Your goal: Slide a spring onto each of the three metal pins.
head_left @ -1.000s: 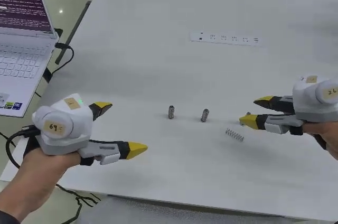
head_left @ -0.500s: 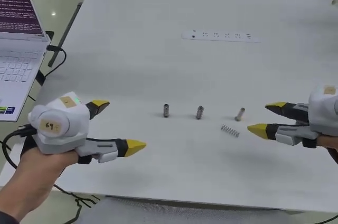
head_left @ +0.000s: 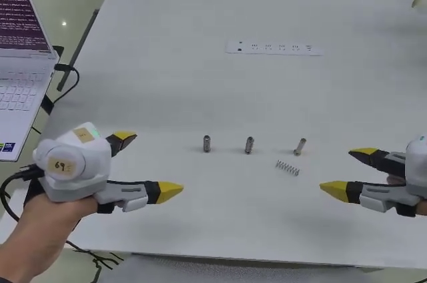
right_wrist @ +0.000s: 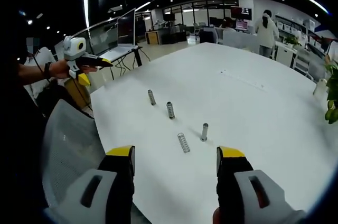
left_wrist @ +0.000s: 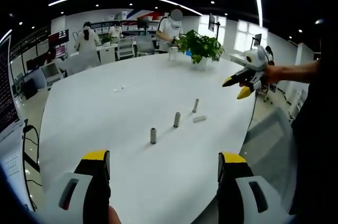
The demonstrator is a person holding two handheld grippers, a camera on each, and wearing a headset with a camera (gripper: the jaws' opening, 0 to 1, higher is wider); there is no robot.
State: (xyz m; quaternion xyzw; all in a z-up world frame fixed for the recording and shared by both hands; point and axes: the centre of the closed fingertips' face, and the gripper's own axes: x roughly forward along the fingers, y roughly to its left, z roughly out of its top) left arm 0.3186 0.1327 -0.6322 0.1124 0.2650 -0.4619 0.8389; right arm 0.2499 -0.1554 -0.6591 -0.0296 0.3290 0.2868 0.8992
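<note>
Treat the last step as a pick-and-thread: reach with the right claw [head_left: 347,171], held wide apart and empty over the near edge of the tabletop [head_left: 200,83], toward the loose spring [head_left: 287,168] lying flat just beside the bare pin [head_left: 300,147]. Leave alone the middle pin [head_left: 249,145] and the left pin [head_left: 207,143], both looking ribbed and so judged already sleeved with a spring each. Come in low and square to the coil, closing across its width near one end rather than along its length, leaving the other end clear to go over the pin's tip. Squeeze lightly; expect a thin coil to roll, skid on the smooth surface or flip out under a hard pinch. Lift, turn the coil upright, line its bore up over the top of the bare pin, and lower straight down before letting go, checking in the right gripper view, with spring and pin side by side ahead of the jaws. Mind the pin itself: seems to lean a little in the head view, perhaps only from perspective, and probably stands free, so avoid nudging it sideways. Keep the left claw [head_left: 148,163], likewise spread open and holding nothing, well off to the left, or bring it in to steady the pin's base against wobble.
</note>
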